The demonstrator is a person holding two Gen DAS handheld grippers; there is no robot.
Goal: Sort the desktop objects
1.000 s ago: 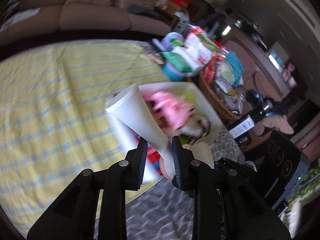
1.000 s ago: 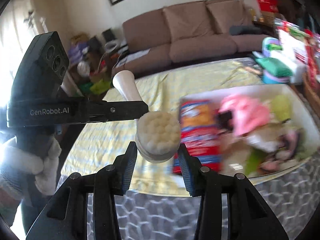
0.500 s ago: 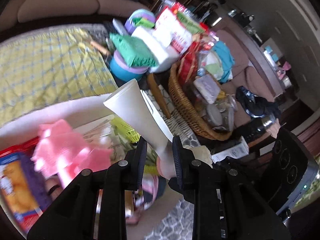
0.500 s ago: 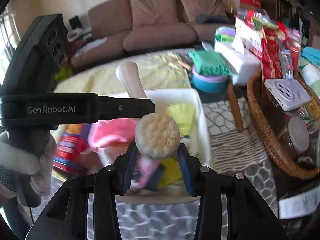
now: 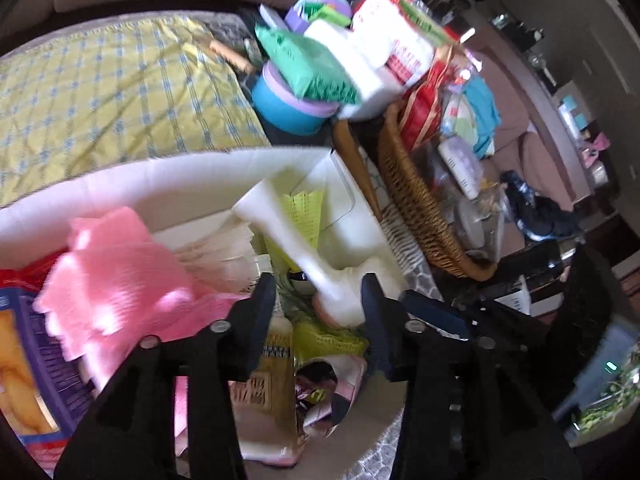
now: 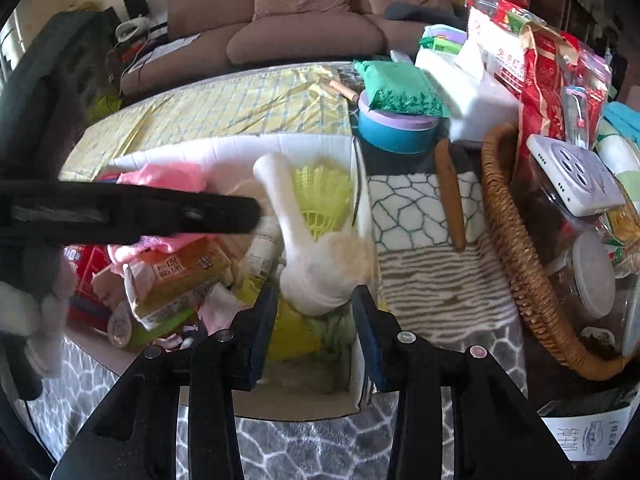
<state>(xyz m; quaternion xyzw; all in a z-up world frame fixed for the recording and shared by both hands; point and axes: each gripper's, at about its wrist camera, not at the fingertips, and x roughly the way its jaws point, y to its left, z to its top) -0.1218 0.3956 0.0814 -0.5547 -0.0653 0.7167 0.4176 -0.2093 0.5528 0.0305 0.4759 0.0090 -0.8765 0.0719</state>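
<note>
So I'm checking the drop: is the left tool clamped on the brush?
No, the left tool stands open, with a gap beside the brush handle over the box.

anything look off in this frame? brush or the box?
The white brush lies tilted in the white box, handle up and back, head low at the right wall, between the open jaws of both grippers, left gripper and right gripper. Neither visibly grips it. The box contents are a loose jumble; nothing looks spilled or damaged.
</note>
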